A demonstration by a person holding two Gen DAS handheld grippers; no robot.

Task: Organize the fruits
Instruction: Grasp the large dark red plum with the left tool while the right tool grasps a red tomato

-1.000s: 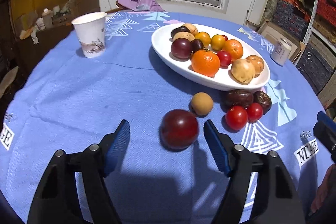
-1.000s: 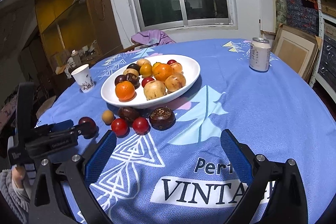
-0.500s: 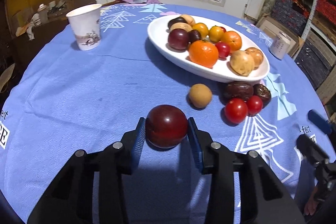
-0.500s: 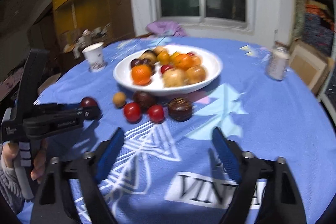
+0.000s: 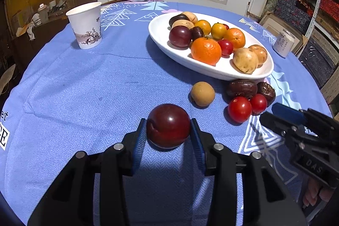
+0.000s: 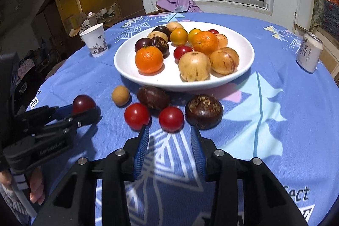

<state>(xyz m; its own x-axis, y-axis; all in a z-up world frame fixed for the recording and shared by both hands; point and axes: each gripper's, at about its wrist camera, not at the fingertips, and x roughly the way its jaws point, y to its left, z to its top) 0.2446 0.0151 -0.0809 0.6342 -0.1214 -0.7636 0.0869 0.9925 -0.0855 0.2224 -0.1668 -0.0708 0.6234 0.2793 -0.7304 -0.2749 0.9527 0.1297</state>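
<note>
My left gripper (image 5: 168, 123) is shut on a dark red plum (image 5: 168, 126) that rests on the blue tablecloth; its pads press both sides. The right gripper (image 6: 169, 130) has its jaws closing, with nothing between them. A small red tomato (image 6: 171, 119) lies just past its fingertips, untouched. Beside that tomato sit a second tomato (image 6: 137, 113), two dark brown fruits (image 6: 153, 97) (image 6: 204, 108) and a tan round fruit (image 6: 120, 95). Behind them stands the white oval plate (image 6: 239, 50), which holds several fruits, among them oranges, plums and yellow-brown fruits.
A paper cup (image 5: 85, 25) stands at the far left of the round table and a drink can (image 6: 308, 52) at the far right. Purple cloth (image 6: 178, 4) hangs on a chair behind the table. A hand (image 6: 36, 183) holds the left gripper's handle.
The left gripper closed on the plum and has kept still since. My right gripper moved forward and down toward the loose tomatoes while its jaws narrowed from wide open.
</note>
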